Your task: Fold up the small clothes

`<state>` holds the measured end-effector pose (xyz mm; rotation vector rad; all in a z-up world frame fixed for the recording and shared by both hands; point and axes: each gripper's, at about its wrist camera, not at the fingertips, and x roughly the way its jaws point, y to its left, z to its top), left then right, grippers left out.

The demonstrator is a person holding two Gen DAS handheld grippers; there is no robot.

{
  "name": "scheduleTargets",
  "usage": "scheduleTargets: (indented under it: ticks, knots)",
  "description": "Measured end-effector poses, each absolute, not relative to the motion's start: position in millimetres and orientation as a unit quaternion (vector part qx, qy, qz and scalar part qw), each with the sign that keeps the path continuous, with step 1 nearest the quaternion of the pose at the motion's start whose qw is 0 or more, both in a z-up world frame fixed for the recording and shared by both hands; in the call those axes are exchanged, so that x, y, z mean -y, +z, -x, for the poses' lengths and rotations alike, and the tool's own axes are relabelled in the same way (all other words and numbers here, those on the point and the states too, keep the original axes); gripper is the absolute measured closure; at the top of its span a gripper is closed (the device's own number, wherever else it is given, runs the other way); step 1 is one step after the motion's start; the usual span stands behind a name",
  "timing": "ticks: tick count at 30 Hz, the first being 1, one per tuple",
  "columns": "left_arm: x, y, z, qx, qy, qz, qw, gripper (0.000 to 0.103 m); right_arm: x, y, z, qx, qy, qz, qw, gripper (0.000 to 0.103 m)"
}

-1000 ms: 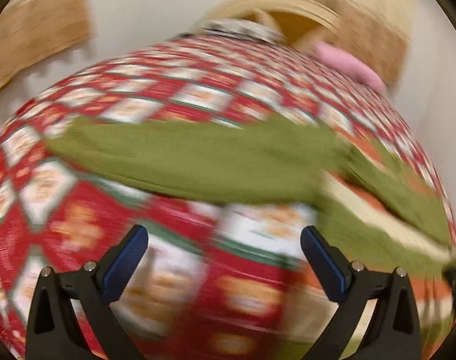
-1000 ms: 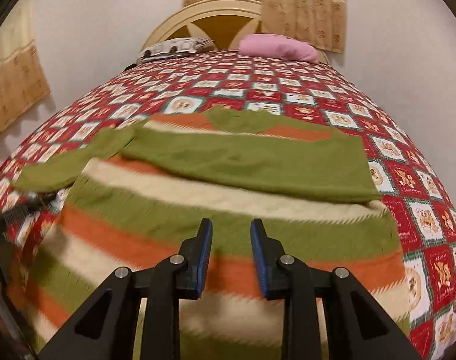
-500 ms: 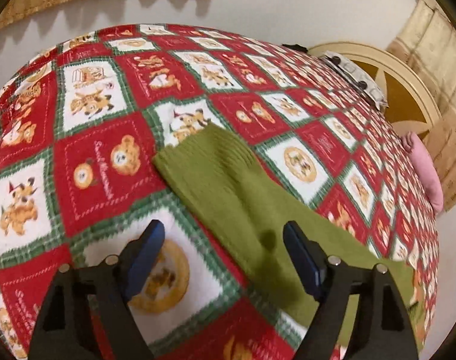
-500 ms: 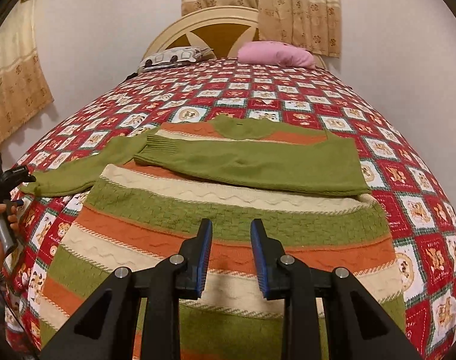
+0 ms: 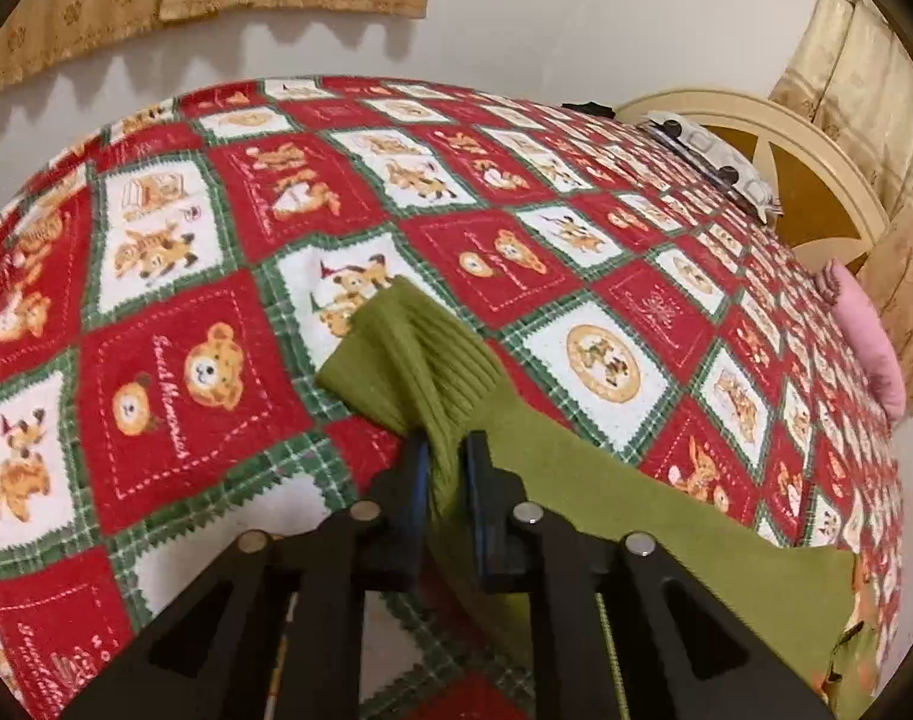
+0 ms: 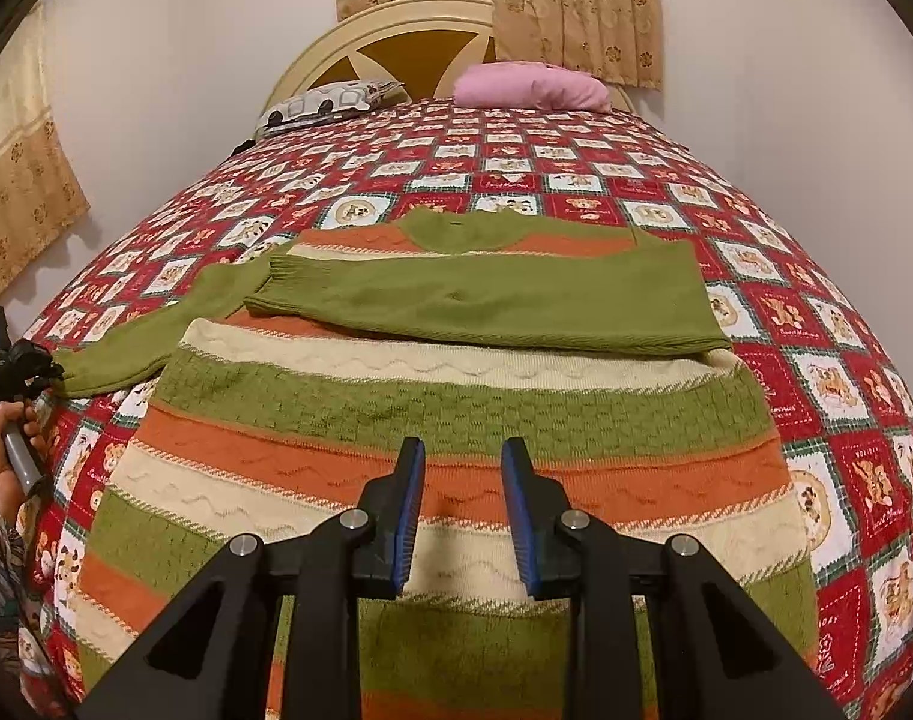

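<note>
My left tool [image 5: 443, 468] has just closed, pinching the sweater [image 6: 444, 420]'s outstretched sleeve [image 5: 420, 360] near its cuff so I can fold it inward; sweater's flat on the bed [image 6: 576, 168], other sleeve already across the chest; right tool [image 6: 463, 504] hovers narrow, empty.

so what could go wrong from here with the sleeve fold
1. The left gripper has just been closing and pinches the green sleeve only behind its ribbed cuff, so the knit may slip out when lifted.
2. The other sleeve already lies folded across the striped sweater; dragging could disturb it.
3. The right gripper hovers open, pinning nothing, so the body may shift.
</note>
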<state>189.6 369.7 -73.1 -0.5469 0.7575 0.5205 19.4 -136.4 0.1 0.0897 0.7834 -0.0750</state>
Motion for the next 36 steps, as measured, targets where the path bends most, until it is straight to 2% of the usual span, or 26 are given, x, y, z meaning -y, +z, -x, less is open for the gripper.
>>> scheduleTargets:
  ticks: [7, 11, 16, 22, 26, 29, 30, 31, 32, 33, 34, 36]
  knots:
    - [-325, -26, -194, -0.313, 0.209, 0.204, 0.903, 0.092, 143, 1, -13, -0.38, -0.041, -0.056, 0.922, 0.076]
    - [-248, 20, -190, -0.266, 0.139, 0.144, 0.943, 0.092, 149, 2, -10, -0.374, -0.046, -0.07, 0.923, 0.076]
    - [-146, 45, -182, -0.242, 0.049, 0.081, 0.966, 0.095, 156, 0, -9, -0.375, -0.048, -0.084, 0.922, 0.076]
    - [-49, 26, -172, -0.256, -0.041, 0.019, 0.966, 0.095, 169, -4, -5, -0.38, -0.055, -0.096, 0.918, 0.076]
    - [-7, -16, -178, -0.316, -0.075, -0.022, 0.946, 0.095, 178, -8, -3, -0.385, -0.058, -0.107, 0.915, 0.076]
    - [5, -39, -177, -0.357, -0.088, -0.043, 0.929, 0.087, 182, -9, -4, -0.39, -0.056, -0.11, 0.913, 0.076]
    - [3, -42, -175, -0.366, -0.094, -0.045, 0.925, 0.081, 183, -9, -4, -0.391, -0.054, -0.113, 0.912, 0.075]
    - [1, -42, -172, -0.375, -0.098, -0.046, 0.921, 0.072, 184, -9, -4, -0.39, -0.051, -0.117, 0.912, 0.067]
    - [-4, -40, -167, -0.381, -0.101, -0.045, 0.918, 0.048, 185, -8, -5, -0.389, -0.047, -0.124, 0.912, 0.06]
    - [-13, -36, -161, -0.383, -0.102, -0.039, 0.917, 0.029, 187, -5, -7, -0.384, -0.04, -0.134, 0.913, 0.048]
    - [-27, -28, -152, -0.369, -0.103, -0.028, 0.923, 0.025, 188, -2, -8, -0.38, -0.034, -0.138, 0.914, 0.045]
    - [-55, -17, -133, -0.338, -0.082, -0.013, 0.938, 0.023, 184, 11, -16, -0.364, -0.016, -0.141, 0.92, 0.045]
